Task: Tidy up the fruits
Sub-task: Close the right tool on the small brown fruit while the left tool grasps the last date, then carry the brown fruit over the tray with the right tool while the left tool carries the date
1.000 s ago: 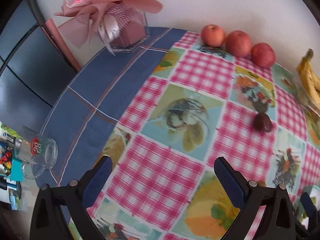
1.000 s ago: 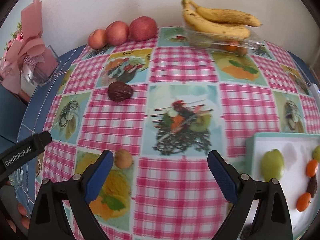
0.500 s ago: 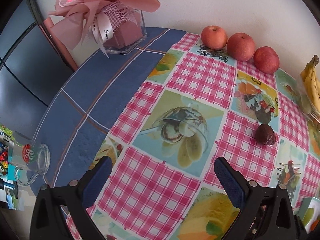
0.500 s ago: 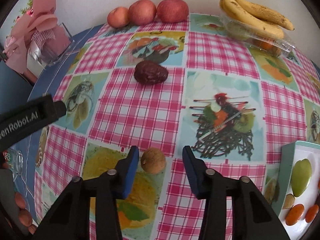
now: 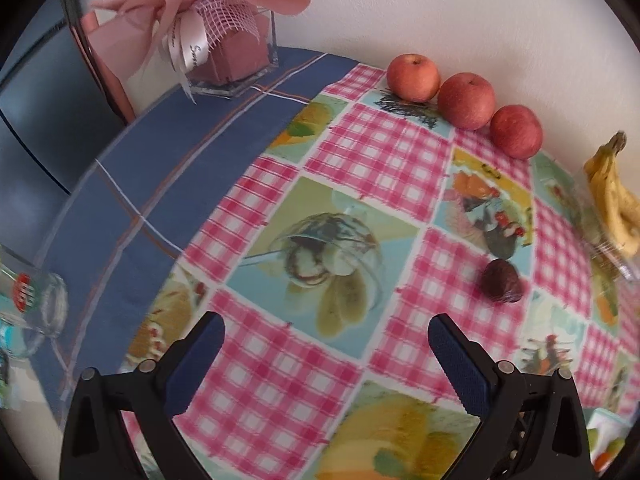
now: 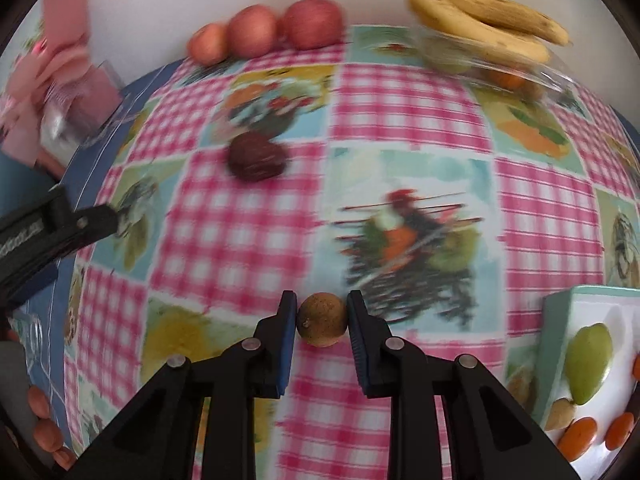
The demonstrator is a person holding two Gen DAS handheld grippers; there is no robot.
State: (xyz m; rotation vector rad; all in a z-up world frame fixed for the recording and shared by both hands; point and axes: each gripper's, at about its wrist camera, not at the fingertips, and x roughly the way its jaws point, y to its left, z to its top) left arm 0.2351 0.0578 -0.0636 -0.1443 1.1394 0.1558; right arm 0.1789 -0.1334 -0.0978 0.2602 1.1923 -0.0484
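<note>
Gripping a small brown round fruit, probably a longan, the right claw has both blue pads pressed against its sides; whether the fruit is clear of the counter cannot be told. The pads sit at the fruit's widest part, which should keep a round body from slipping out. The white tray stands at the near right, holding a green fruit and small orange fruits, so it is the likely destination for loose small fruit. The left claw hangs with its jaws wide apart and empty above the cloth, leaving the work area free. A dark wrinkled fruit lies loose at mid-counter. Three apples and the bananas line the far edge by the wall.
</note>
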